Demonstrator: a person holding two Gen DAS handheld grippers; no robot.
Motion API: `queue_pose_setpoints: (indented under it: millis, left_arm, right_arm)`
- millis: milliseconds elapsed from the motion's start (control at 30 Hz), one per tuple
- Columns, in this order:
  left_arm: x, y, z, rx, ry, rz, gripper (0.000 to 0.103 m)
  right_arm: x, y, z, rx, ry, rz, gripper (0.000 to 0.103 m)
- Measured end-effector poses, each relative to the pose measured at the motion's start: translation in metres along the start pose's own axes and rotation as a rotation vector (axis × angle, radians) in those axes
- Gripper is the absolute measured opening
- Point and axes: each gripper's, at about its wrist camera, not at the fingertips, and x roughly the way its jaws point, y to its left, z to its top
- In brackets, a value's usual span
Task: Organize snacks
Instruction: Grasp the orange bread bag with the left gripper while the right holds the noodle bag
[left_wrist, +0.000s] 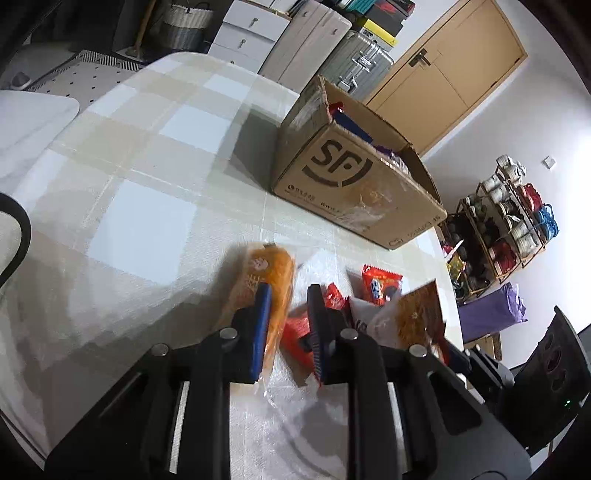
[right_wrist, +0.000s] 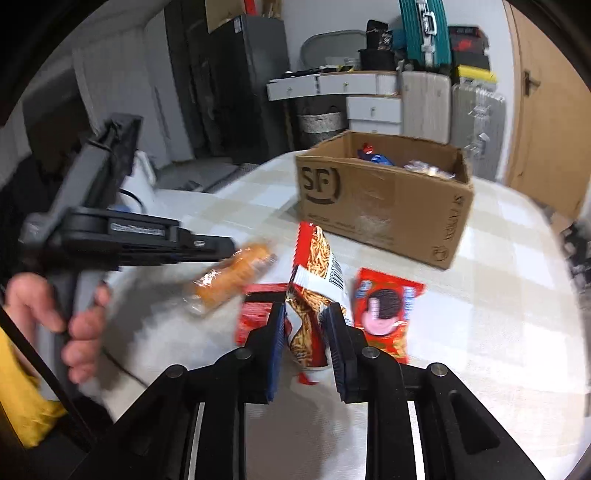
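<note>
An open cardboard box (left_wrist: 354, 184) marked SF stands on the checked table and holds several snack packs; it also shows in the right wrist view (right_wrist: 384, 206). My left gripper (left_wrist: 288, 295) is shut on an orange clear-wrapped bread pack (left_wrist: 269, 280), seen from the side in the right wrist view (right_wrist: 232, 277). My right gripper (right_wrist: 306, 317) is shut on a red-and-white bag of stick snacks (right_wrist: 317, 280) and holds it upright. A red cartoon snack pack (right_wrist: 388, 310) lies on the table right of it. A flat red pack (right_wrist: 255, 314) lies left of it.
The table's far edge faces drawers and suitcases (right_wrist: 476, 118). A shelf of yarn spools (left_wrist: 509, 221) stands beyond the table's right side. A person's hand (right_wrist: 74, 325) holds the left gripper's handle. A chair back (left_wrist: 14, 236) sits at the left edge.
</note>
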Motion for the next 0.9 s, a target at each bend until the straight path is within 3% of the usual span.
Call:
queue_pose_setpoints:
  millis: [167, 267, 333, 433, 467, 633, 700, 733, 900]
  left_arm:
    - [0.005, 0.002, -0.003, -0.009, 0.019, 0.001, 0.017]
    - [0.009, 0.003, -0.003, -0.005, 0.029, 0.029, 0.018]
    - [0.009, 0.004, -0.003, -0.002, 0.031, 0.047, 0.025]
    - [0.015, 0.007, -0.005, -0.021, 0.056, 0.063, 0.051]
    - [0.017, 0.008, -0.006, -0.028, 0.068, 0.058, 0.053]
    - [0.023, 0.006, -0.004, -0.021, 0.069, 0.055, 0.053]
    - [0.029, 0.007, -0.004, -0.022, 0.084, 0.072, 0.044]
    - [0.032, 0.008, -0.003, -0.019, 0.094, 0.086, 0.034]
    - [0.033, 0.008, -0.004, -0.019, 0.100, 0.085, 0.030]
  right_arm:
    - [0.014, 0.003, -0.006, -0.035, 0.022, -0.069, 0.042]
    - [0.024, -0.002, -0.008, -0.017, 0.052, -0.053, 0.045]
    - [0.031, -0.008, -0.009, 0.008, 0.071, -0.044, 0.045]
    - [0.040, -0.016, -0.006, 0.049, 0.088, -0.001, 0.044]
    - [0.043, -0.019, -0.006, 0.065, 0.089, 0.015, 0.044]
    - [0.049, -0.032, -0.001, 0.134, 0.085, 0.073, 0.037]
    - [0.050, -0.034, -0.001, 0.151, 0.089, 0.086, 0.035]
    - [0.049, -0.034, -0.001, 0.144, 0.090, 0.086, 0.034]
    - [0.038, -0.033, 0.001, 0.144, 0.059, 0.093, 0.031]
